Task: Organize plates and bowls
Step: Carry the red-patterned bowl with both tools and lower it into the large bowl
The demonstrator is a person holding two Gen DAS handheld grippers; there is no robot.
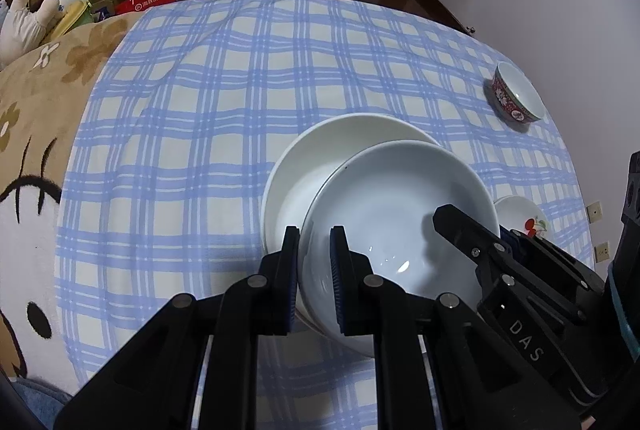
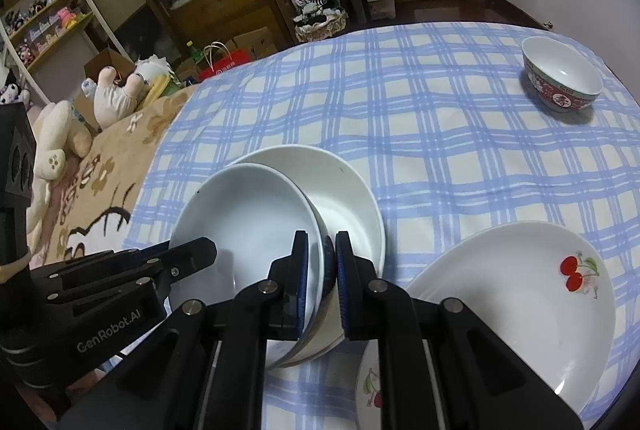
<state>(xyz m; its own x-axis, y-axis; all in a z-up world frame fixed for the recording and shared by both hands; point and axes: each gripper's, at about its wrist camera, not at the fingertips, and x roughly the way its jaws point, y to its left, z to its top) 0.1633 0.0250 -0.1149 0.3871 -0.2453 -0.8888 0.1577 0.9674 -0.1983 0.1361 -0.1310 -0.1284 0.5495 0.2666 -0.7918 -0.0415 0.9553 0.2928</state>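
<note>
While a blue checked cloth (image 1: 200, 109) covers the surface, a white bowl (image 1: 392, 213) is held tilted over a second white bowl (image 1: 320, 149) lying beneath it at centre frame. Its near rim is pinched by the left tongs (image 1: 315, 270), and its opposite rim by the right tongs (image 2: 322, 270), seen at 3 o'clock from the left wrist. A cherry-printed plate (image 2: 520, 290) is seen at 4 o'clock from the right wrist, and a small red-patterned bowl (image 2: 562, 75) at 2 o'clock.
</note>
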